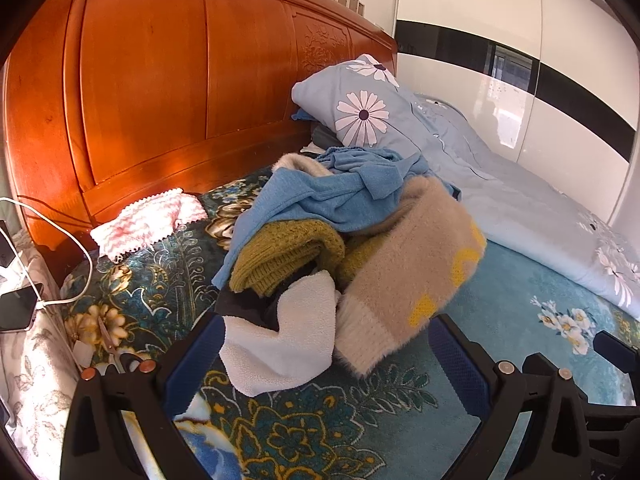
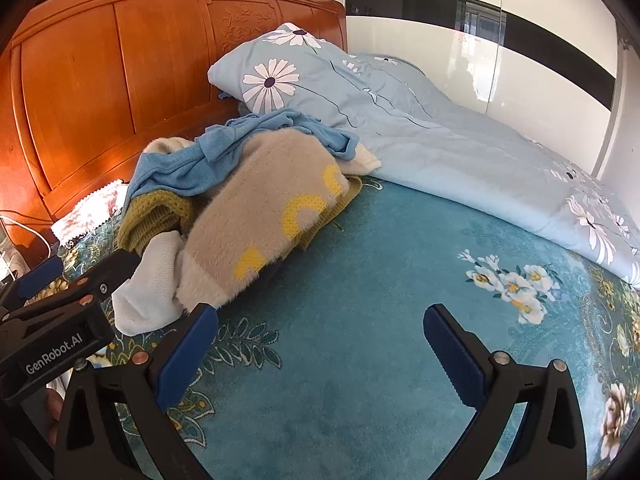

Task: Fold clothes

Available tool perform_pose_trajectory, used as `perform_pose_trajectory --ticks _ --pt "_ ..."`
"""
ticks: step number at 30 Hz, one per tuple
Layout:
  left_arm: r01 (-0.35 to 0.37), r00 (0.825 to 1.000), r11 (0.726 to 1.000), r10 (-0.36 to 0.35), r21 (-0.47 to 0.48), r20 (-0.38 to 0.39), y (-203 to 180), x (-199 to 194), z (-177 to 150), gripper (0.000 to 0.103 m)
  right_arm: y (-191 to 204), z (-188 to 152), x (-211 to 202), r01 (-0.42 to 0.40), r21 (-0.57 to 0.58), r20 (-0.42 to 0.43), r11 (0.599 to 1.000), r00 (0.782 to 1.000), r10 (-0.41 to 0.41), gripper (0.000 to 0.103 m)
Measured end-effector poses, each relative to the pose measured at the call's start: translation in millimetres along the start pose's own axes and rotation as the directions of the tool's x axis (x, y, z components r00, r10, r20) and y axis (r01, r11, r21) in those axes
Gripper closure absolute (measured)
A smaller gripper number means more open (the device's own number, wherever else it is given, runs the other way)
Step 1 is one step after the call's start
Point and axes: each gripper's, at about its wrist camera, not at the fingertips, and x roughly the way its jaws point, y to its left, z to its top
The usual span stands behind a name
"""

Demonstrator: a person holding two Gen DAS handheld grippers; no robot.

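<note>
I see my left gripper [image 1: 326, 354] with its blue-padded jaws spread wide and holding nothing, poised at the near edge of the heap of clothes [image 1: 340, 240], where a white fleece piece [image 1: 280, 344] lies between the pads. My right gripper [image 2: 320, 348] is likewise wide apart and empty over the bare teal floral bedspread [image 2: 380, 280], the fuzzy beige sweater with yellow shapes [image 2: 264, 208] just ahead to its left, near the orange wooden headboard [image 2: 120, 80]
</note>
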Motion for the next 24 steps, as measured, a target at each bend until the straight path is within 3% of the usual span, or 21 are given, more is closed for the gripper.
perform_pose_trajectory --ticks 11,16,24 --pt "0.09 0.994 0.995 -0.088 -0.03 0.063 -13.2 -33.6 -1.9 0.0 16.4 -7.4 -38.4 -0.065 -0.074 0.034 0.995 0.997 0.068 0.0" --pt "0.064 0.985 0.998 -0.062 -0.01 0.158 -6.3 -52.9 3.3 0.0 11.8 -6.6 -45.1 -0.06 -0.048 0.044 0.997 0.997 0.062 0.0" --pt "0.032 0.987 0.999 -0.037 0.038 0.159 -9.8 -73.1 7.6 0.0 -3.2 -6.8 -59.0 -0.055 -0.003 0.066 0.998 0.996 0.055 0.0"
